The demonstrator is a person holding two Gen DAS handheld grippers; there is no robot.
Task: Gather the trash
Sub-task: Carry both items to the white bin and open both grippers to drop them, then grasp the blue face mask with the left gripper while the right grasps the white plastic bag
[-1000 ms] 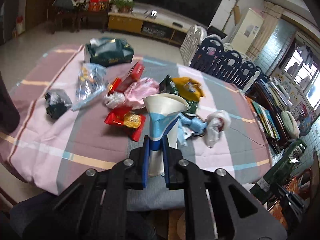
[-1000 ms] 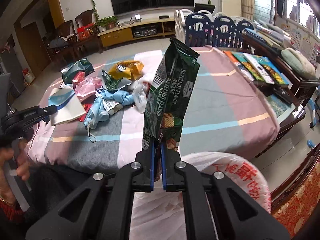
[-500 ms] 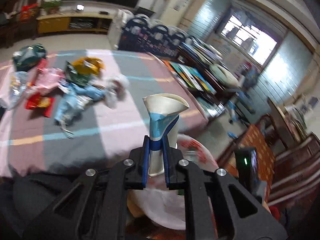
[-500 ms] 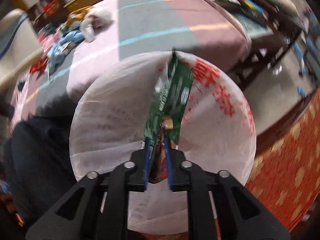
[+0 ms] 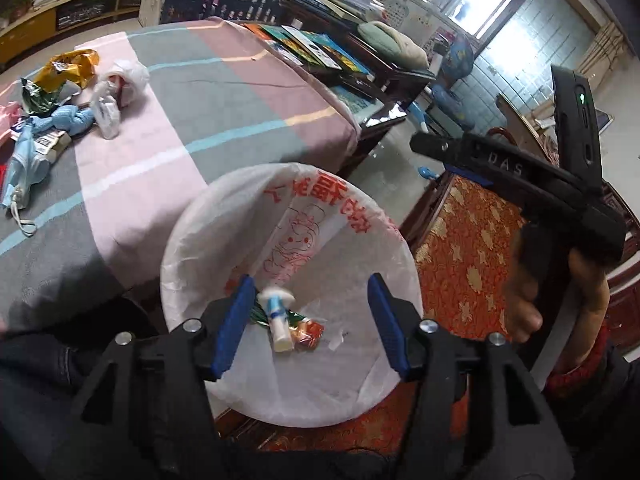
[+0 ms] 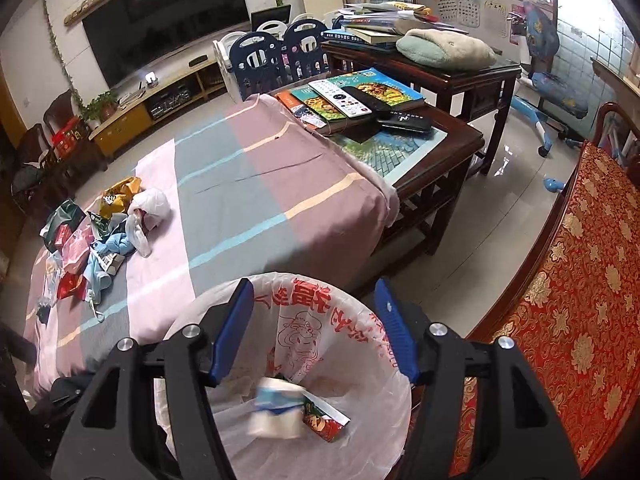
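A bin lined with a white plastic bag [image 5: 192,248] with red print stands beside the table. My left gripper [image 5: 310,283] hangs over its mouth, jaws opening, nothing between them. Below it a white and blue paper cup [image 5: 278,320] drops onto a green wafer pack [image 5: 260,314] and a bright wrapper [image 5: 310,330]. My right gripper [image 6: 314,290] is over the bag's rim [image 6: 352,304] too, jaws opening and empty. The blurred cup [image 6: 276,412] and a wrapper [image 6: 324,420] lie inside. A hand holds the right gripper [image 5: 424,148] at the right. More trash [image 6: 104,232] lies on the striped tablecloth [image 6: 248,208].
A dark wooden side table [image 6: 460,136] with books and remotes stands beyond the striped table. A red and gold cushioned seat [image 6: 580,280] runs along the right of the bin. The person's dark trouser leg [image 5: 60,360] is at the lower left.
Both grippers swung from the table to above the bin. The left one let go of the paper cup and the right one the green wafer pack; both now lie in the bag.
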